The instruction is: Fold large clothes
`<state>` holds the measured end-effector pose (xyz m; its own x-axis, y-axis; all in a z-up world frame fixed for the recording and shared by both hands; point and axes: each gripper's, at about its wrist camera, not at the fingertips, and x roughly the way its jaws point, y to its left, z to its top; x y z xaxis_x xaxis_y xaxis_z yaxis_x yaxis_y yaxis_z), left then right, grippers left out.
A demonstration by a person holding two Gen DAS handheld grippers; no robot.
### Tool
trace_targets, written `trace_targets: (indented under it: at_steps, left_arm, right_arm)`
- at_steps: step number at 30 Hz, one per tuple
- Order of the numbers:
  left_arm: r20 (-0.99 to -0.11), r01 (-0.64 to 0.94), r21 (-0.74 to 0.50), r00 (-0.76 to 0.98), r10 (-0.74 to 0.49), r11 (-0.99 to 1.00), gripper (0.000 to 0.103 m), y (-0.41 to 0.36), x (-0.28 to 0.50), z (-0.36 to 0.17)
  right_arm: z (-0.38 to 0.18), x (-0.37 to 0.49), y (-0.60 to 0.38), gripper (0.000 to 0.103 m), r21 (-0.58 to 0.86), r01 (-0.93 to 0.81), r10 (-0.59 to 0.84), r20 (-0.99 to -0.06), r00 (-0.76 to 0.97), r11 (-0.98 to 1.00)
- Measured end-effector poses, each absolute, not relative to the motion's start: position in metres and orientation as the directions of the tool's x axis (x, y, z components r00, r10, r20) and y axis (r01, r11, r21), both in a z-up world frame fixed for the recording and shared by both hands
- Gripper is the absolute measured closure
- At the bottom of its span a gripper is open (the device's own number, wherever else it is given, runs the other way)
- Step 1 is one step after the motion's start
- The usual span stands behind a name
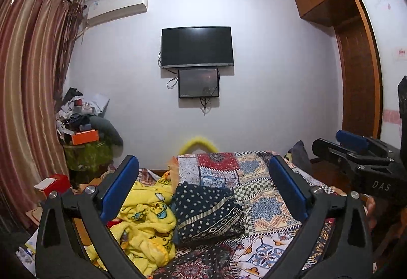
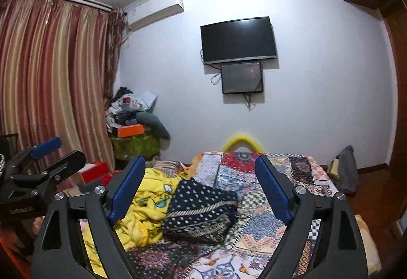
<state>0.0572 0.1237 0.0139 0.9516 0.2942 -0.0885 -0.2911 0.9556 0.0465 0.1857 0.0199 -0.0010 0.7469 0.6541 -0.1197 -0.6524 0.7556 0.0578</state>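
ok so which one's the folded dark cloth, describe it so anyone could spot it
Start at the bed with the patchwork cover. Near its middle lies a folded dark cloth, right beside a crumpled yellow blanket. It alone is navy with white dots and a patterned border stripe.

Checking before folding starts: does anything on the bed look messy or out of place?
Yes. The yellow cartoon-print garment lies crumpled in a heap at the bed's left edge, beside the neatly folded navy dotted garment. Both grippers, left and right, hang open above, holding nothing.
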Motion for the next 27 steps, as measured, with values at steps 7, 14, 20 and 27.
trace_targets:
  at_steps: [7,14,20,27]
  left_arm:
    - [-0.127,-0.285,0.034,0.949,0.287,0.958,0.0,0.123,0.062,0.001]
    - [-0.137,-0.282,0.031,0.949,0.283,0.959,0.0,0.124,0.064,-0.003]
    - [-0.136,-0.282,0.044,0.949,0.285,0.958,0.0,0.125,0.066,-0.006]
    - [-0.146,-0.283,0.024,0.948,0.284,0.959,0.0,0.129,0.069,-0.008]
  right_arm:
    - [-0.003,0.181,0.016,0.002,0.045,-0.623,0.624,-0.102,0.775,0.781]
    - [-0.007,0.182,0.016,0.002,0.042,-0.619,0.619,-0.119,0.776,0.784]
    - [-0.01,0.182,0.014,0.002,0.044,-0.617,0.617,-0.127,0.776,0.786]
    - [-0.011,0.181,0.014,0.002,0.045,-0.622,0.622,-0.137,0.771,0.782]
